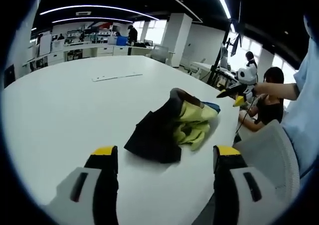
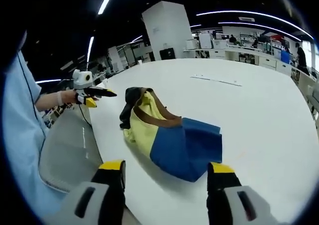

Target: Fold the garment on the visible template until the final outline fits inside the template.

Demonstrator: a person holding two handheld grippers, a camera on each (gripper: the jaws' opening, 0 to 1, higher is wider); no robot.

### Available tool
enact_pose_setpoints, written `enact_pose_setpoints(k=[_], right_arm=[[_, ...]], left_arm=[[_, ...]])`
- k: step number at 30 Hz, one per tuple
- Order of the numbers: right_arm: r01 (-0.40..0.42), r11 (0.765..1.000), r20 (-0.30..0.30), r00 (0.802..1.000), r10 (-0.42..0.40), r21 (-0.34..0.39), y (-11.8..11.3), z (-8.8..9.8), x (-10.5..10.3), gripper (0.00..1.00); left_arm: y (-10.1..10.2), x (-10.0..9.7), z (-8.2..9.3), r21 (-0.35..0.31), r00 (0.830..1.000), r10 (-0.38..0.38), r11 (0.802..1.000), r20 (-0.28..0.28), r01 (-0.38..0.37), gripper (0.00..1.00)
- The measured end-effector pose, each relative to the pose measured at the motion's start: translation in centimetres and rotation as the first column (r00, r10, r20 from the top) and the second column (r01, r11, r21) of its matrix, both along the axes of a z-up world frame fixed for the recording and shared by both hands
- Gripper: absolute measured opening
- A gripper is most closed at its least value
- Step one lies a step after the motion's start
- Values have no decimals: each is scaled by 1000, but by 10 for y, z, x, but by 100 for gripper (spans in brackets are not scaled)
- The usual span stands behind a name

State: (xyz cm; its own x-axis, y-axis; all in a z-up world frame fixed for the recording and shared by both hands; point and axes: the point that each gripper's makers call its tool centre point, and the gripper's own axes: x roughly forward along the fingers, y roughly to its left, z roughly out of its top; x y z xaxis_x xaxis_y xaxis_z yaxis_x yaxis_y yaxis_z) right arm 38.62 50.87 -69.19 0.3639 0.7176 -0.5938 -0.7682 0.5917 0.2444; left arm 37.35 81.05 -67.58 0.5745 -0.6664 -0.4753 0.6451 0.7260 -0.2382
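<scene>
Left gripper view first: we see our left gripper point(image 1: 165, 157) held low over the white surface point(image 1: 65, 105), its two yellow-tipped jaws spread wide with nothing between them. Ahead of the jaws lies the garment point(image 1: 169, 125), a crumpled heap resting near the surface's right edge. From this side it shows a black panel nearest us, pale yellow folds bunched to the right, a brown strip along the top and a small corner of blue at the far end. Beyond it, off the edge of the surface, our right gripper point(image 1: 233, 93) reaches in from the right, held in a hand point(image 1: 259, 89); we cannot tell from here how its jaws stand. A thin pale strip point(image 1: 117, 77) lies flat farther back on the surface, well apart from the garment. A seated person point(image 1: 266, 103) in black is behind the right gripper.

Right gripper view next: our right gripper point(image 2: 164, 171) also hovers with its jaws spread apart and empty, just short of the garment point(image 2: 169, 135). Here the garment shows a broad blue panel nearest us, yellow fabric to the left, a brown band curving across the middle and black cloth at the far left end. Our left gripper point(image 2: 97, 93) comes in from the left beyond the surface's point(image 2: 259, 110) edge, gripped by a hand point(image 2: 67, 96); its jaws are too small to judge. The pale strip point(image 2: 217, 80) lies far back on the surface.
</scene>
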Motion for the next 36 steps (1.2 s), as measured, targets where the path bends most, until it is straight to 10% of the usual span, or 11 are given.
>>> enact_pose_setpoints(k=[22,36], right_arm=[[-132,991,-175,977,125,-25,9,-32,7,32],[-116,993,-208,972,112,-3,5,-27,6,15]], left_arm=[[-52,61,-5,70,969,-238,970,71,233,37],[-51,46,-9,129,923,-384,916,16,379,15]])
